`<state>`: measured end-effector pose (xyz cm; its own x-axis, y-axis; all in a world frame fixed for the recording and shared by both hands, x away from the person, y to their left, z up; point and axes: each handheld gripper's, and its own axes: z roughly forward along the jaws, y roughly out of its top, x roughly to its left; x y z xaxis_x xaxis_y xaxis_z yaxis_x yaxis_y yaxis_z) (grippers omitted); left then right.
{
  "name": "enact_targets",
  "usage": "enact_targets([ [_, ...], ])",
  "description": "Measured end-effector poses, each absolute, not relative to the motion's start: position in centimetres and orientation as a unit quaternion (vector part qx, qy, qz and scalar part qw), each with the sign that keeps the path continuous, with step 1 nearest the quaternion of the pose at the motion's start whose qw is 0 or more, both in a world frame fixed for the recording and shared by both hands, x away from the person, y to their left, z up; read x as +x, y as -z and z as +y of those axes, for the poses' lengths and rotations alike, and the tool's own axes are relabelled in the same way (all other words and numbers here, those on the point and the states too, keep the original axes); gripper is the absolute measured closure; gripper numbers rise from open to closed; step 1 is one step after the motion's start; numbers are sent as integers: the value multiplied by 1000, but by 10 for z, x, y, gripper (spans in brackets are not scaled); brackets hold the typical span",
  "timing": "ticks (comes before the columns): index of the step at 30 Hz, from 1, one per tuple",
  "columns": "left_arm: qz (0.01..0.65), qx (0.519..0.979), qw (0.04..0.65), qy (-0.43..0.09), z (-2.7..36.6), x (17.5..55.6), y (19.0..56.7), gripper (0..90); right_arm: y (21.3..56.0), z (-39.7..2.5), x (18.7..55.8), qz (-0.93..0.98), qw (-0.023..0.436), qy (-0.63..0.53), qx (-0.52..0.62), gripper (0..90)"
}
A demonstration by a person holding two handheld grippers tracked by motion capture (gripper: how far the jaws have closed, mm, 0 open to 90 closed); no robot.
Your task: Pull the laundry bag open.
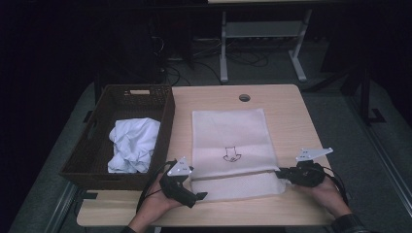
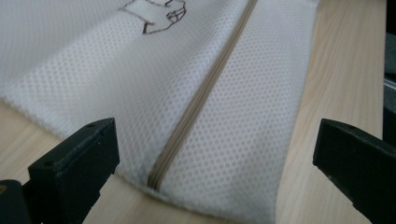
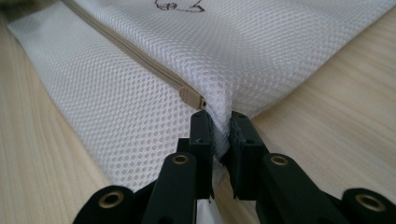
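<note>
A white mesh laundry bag (image 1: 232,150) with a small black drawing lies flat on the wooden table (image 1: 286,116). A beige zipper (image 2: 196,100) runs across its near end. My right gripper (image 3: 219,122) is shut on the bag's right edge, just beside the zipper pull (image 3: 191,98); in the high view that gripper (image 1: 281,173) sits at the bag's right near corner. My left gripper (image 1: 201,196) is open at the bag's left near corner, its jaws spread wide either side of the zipper's end (image 2: 156,179) without touching the mesh.
A dark wicker basket (image 1: 94,145) stands at the table's left with a crumpled white garment (image 1: 132,144) inside. A round cable hole (image 1: 244,97) sits near the far edge. Bare wood surrounds the bag on the right and front.
</note>
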<state>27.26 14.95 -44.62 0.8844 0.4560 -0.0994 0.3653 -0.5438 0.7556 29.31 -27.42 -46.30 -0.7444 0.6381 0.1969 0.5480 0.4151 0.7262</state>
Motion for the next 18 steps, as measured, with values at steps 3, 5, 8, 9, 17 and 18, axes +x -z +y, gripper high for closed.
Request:
enact_targets([
  [3, 222, 880, 417, -51, 141, 274, 443, 0, 459, -274, 293, 832, 58, -418, 361, 804],
  [5, 220, 880, 418, -51, 139, 274, 442, 0, 459, -274, 294, 830, 59, -420, 362, 804],
  [8, 214, 878, 426, -46, 132, 273, 437, 0, 457, -273, 294, 825, 63, -423, 369, 804],
  [9, 213, 875, 434, -39, 128, 274, 434, 0, 456, -273, 293, 823, 62, -425, 372, 804],
  [17, 196, 875, 443, -24, 107, 274, 427, 0, 443, -265, 291, 812, 75, -444, 371, 804],
  [18, 196, 875, 443, -24, 107, 274, 427, 0, 442, -264, 290, 812, 76, -446, 369, 804],
])
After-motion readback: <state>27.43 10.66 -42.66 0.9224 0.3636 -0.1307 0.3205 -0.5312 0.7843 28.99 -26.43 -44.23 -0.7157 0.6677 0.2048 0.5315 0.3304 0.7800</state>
